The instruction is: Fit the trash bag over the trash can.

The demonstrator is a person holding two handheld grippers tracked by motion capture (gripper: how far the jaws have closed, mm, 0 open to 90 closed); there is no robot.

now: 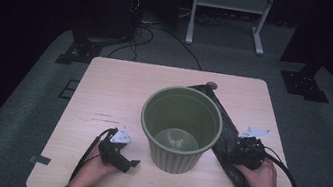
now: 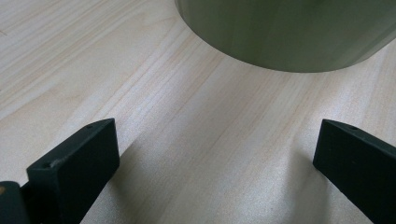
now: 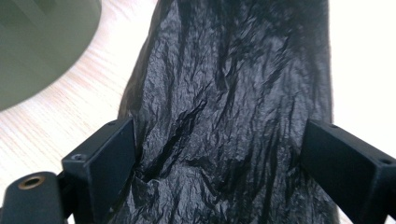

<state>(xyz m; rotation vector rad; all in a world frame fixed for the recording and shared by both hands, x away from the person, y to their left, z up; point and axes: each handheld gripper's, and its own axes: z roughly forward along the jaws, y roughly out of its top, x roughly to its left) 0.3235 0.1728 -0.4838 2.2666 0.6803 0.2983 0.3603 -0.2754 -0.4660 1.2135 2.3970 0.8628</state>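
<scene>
bag (image 3: 224,93) – crinkled glossy black plastic; bin (image 1: 180,126) – smooth matt green; table (image 2: 140,93) – pale wood.

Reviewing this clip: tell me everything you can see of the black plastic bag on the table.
The black plastic bag is thin, crinkled, glossy film, lying flat as a long folded strip on the wooden table. It runs diagonally from the far edge behind the green bin down to the person's right hand. Whether it touches the bin is unclear. The right gripper straddles it with jaws open, one on each side edge, not yet closed.
</scene>
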